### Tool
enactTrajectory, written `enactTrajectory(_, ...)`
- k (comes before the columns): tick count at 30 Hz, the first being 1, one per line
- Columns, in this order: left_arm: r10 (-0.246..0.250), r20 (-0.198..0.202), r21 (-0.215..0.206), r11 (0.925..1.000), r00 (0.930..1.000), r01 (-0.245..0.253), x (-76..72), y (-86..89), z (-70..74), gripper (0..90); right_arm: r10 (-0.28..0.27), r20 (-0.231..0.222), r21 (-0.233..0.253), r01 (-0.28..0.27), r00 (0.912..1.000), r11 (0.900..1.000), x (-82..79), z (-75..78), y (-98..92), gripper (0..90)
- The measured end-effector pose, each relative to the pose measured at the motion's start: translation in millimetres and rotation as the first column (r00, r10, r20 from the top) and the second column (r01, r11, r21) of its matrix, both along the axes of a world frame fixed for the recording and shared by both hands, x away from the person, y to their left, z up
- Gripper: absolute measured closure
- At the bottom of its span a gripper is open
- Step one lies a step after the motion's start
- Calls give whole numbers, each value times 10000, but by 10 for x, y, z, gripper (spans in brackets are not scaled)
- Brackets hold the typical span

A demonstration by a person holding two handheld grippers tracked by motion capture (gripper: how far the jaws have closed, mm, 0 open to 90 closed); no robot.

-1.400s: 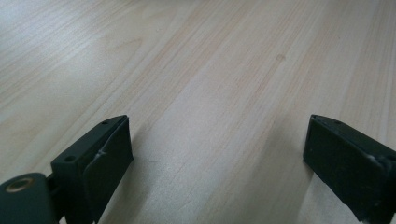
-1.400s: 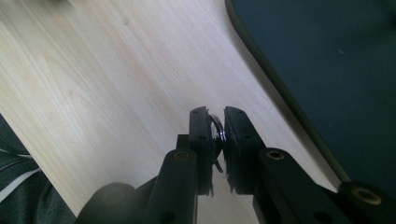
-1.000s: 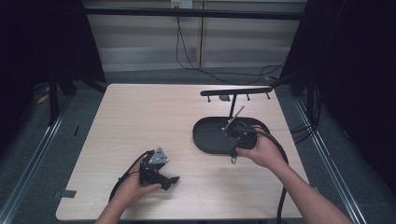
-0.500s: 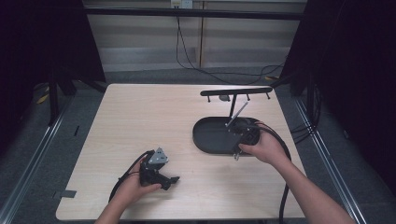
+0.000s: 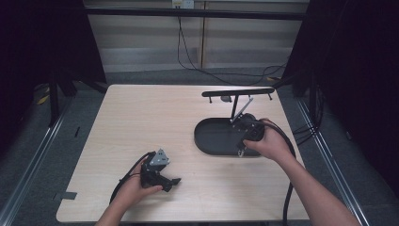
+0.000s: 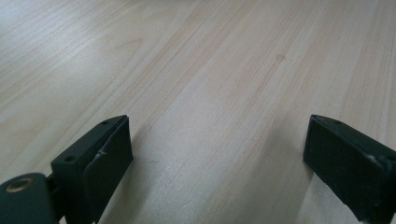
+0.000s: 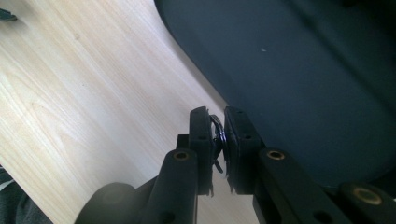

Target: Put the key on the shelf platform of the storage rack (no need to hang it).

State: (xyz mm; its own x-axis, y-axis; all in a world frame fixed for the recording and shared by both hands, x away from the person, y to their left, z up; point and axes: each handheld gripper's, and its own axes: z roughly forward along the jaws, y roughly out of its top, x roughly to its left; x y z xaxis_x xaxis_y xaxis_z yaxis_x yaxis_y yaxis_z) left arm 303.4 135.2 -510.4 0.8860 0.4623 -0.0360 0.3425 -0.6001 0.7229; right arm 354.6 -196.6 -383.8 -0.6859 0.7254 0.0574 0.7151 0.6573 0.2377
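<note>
Fingers of the right gripper (image 7: 218, 140) were drawn nearly together on a small metal ring (image 7: 217, 133), a thin dark loop that stood edge-on between the pads at the centre of the right gripper view. What exactly the ring was could not be settled; it read as a key ring or small hoop. Its flat face lay against the pads, so its plane ran parallel to the fingers.

Seen from the high view, the right gripper (image 5: 243, 148) sat in the right centre of the frame, at the near edge of the black oval tray (image 5: 211, 136), with its fingertips pointed down toward the table (image 5: 141, 113). Directly beyond it, toward the upper part of the frame, rose the stand's upright post (image 5: 234, 109), carrying a black crossbar (image 5: 237, 92) with small pegs hanging beneath. The ring therefore lay below and on the near side of that bar, with the pegs up and away from the fingers. In my judgement, any hanging move would depend on lifting the ring and turning its open plane to meet a peg.

The left gripper (image 5: 175, 181) rested low at the lower left of the frame, well apart from the stand, its fingers (image 6: 95, 158) spread wide over bare wood and holding nothing. The right hand (image 5: 266, 141) was plainly the nearer one.
</note>
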Motion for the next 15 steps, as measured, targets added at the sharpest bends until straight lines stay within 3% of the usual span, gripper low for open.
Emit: enactTrajectory(15, -32, 12, 43, 10000, 10000, 32, 2, 2, 1, 76, -261, 17, -108, 261, 9997, 9996, 114, 1, -70, 822)
